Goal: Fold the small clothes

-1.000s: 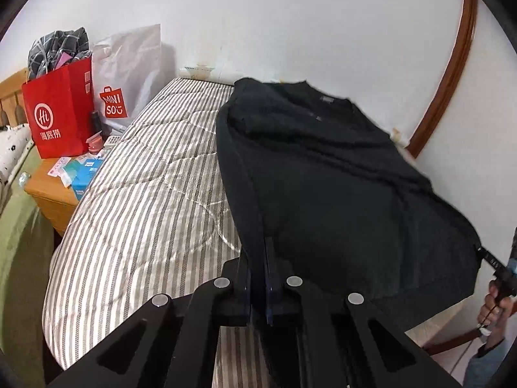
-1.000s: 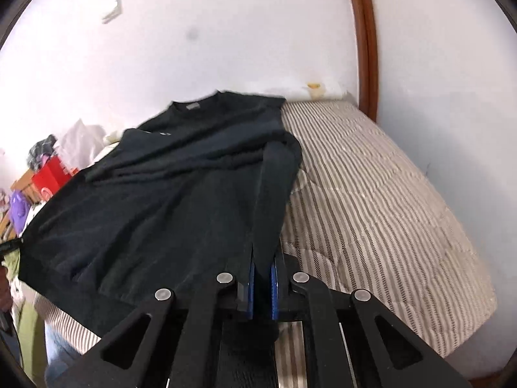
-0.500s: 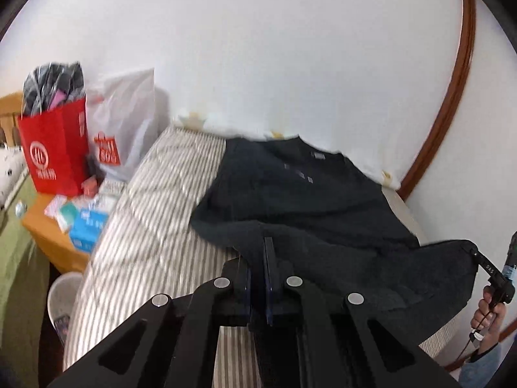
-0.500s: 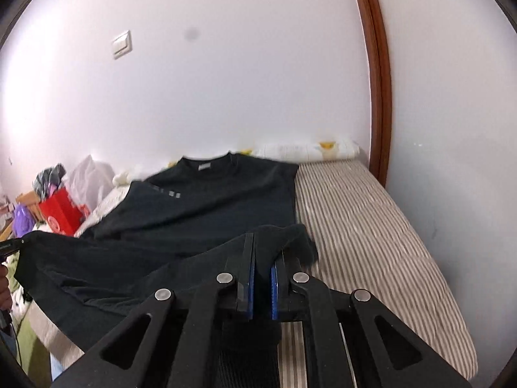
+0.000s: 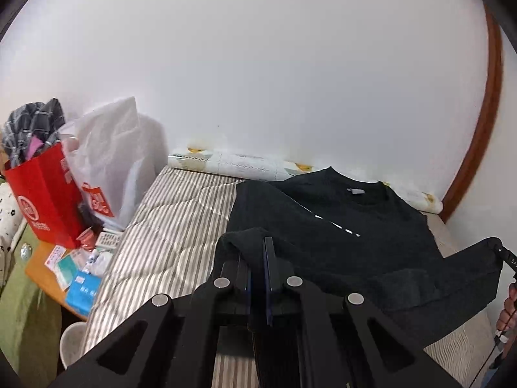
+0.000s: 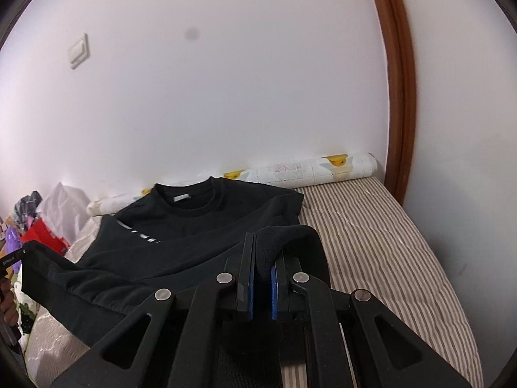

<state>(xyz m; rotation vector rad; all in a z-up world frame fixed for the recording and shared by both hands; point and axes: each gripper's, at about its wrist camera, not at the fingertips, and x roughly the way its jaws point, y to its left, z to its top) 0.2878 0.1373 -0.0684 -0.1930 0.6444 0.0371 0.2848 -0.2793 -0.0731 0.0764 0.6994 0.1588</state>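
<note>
A black sweatshirt (image 5: 339,226) lies on the striped mattress (image 5: 168,226) with its collar toward the wall. My left gripper (image 5: 257,258) is shut on the hem's left corner and holds it raised above the bed. My right gripper (image 6: 261,258) is shut on the hem's right corner, also raised. The hem hangs stretched between the two grippers over the garment's lower body (image 6: 135,258). The right gripper shows at the right edge of the left wrist view (image 5: 504,255), and the left gripper at the left edge of the right wrist view (image 6: 13,257).
A rolled white mat (image 6: 323,169) lies against the wall at the bed's head. A red paper bag (image 5: 42,200) and a white plastic bag (image 5: 110,168) stand on a wooden bedside table (image 5: 48,274) at the left with small packets. A brown door frame (image 6: 397,97) rises at the right.
Both grippers have lifted the hem and carried it forward toward the collar. The lower half of the sweatshirt has left the mattress and now doubles over the upper half.
</note>
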